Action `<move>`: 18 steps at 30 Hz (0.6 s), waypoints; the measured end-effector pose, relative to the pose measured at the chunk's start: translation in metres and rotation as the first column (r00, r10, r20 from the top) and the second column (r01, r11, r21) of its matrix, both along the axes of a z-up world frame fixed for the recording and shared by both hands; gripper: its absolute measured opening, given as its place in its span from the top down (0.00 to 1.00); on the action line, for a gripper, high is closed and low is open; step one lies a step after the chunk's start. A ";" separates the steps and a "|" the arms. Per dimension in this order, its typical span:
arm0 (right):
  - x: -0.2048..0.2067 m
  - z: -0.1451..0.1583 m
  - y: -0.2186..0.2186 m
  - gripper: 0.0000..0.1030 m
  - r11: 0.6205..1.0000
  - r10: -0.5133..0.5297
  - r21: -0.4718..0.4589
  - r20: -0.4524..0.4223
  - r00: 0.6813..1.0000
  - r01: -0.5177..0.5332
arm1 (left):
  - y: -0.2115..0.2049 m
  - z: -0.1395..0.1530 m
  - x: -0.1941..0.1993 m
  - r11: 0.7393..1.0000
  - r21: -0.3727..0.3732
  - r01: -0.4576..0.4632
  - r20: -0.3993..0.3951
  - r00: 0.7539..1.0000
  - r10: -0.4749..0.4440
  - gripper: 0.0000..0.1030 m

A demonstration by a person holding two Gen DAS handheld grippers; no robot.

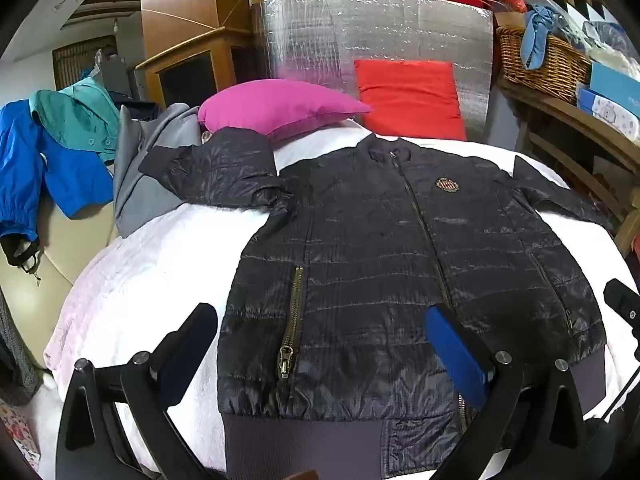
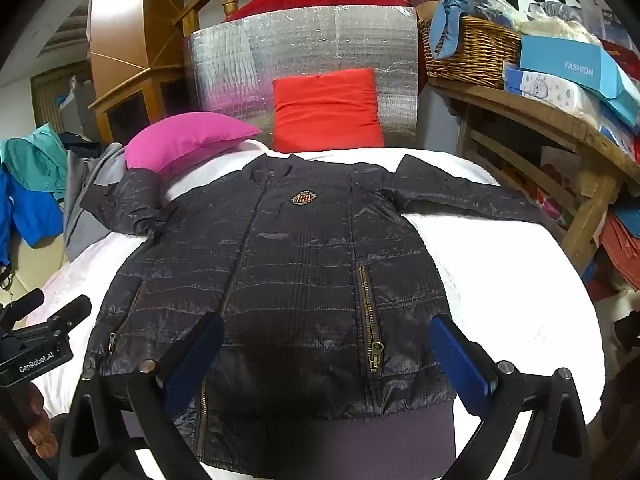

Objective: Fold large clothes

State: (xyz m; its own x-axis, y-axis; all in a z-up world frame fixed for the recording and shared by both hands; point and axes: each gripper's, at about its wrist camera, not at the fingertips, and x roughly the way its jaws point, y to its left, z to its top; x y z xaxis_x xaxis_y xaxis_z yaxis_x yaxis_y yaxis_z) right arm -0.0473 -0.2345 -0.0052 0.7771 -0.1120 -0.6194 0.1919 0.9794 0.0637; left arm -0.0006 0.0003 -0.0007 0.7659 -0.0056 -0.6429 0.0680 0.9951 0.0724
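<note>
A dark quilted jacket (image 1: 380, 248) lies flat, front up and zipped, on a white bed cover (image 1: 152, 272); it also shows in the right wrist view (image 2: 288, 264). Its left sleeve is bent up towards a pink pillow, its right sleeve stretches out to the side. My left gripper (image 1: 324, 328) is open and empty above the jacket's lower left hem. My right gripper (image 2: 328, 340) is open and empty above the lower right hem. The left gripper also shows at the left edge of the right wrist view (image 2: 44, 320).
A pink pillow (image 1: 276, 110) and a red pillow (image 1: 412, 96) lean at the head of the bed against a silver foil panel (image 1: 360, 40). Grey, teal and blue clothes (image 1: 60, 148) pile at the left. A wicker basket (image 2: 472, 52) and boxes sit on a wooden shelf at the right.
</note>
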 end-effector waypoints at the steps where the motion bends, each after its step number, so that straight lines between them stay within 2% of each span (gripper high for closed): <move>1: 0.001 -0.001 0.000 0.00 1.000 0.001 0.001 -0.002 1.000 -0.001 | 0.000 0.000 -0.001 1.000 0.000 0.000 -0.003 1.000 0.000 0.00; 5: 0.002 -0.002 0.002 0.00 1.000 0.001 -0.010 -0.004 1.000 -0.001 | -0.005 0.003 -0.005 1.000 0.009 0.009 -0.010 1.000 -0.009 0.00; 9: -0.001 -0.003 0.004 0.00 1.000 0.005 -0.014 0.012 1.000 -0.005 | -0.002 -0.003 0.002 0.999 -0.019 0.042 -0.072 0.996 -0.043 0.00; 18: 0.003 -0.011 0.006 0.00 1.000 0.014 -0.026 -0.002 1.000 -0.014 | 0.005 -0.017 0.003 1.000 -0.008 0.028 -0.058 0.998 -0.029 0.00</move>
State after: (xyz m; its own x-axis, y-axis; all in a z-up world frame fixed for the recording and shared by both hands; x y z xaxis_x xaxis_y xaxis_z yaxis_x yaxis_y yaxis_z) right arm -0.0448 -0.2287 -0.0161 0.7778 -0.1171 -0.6175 0.1782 0.9833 0.0379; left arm 0.0027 0.0052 -0.0174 0.7266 -0.0316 -0.6863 0.1003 0.9931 0.0605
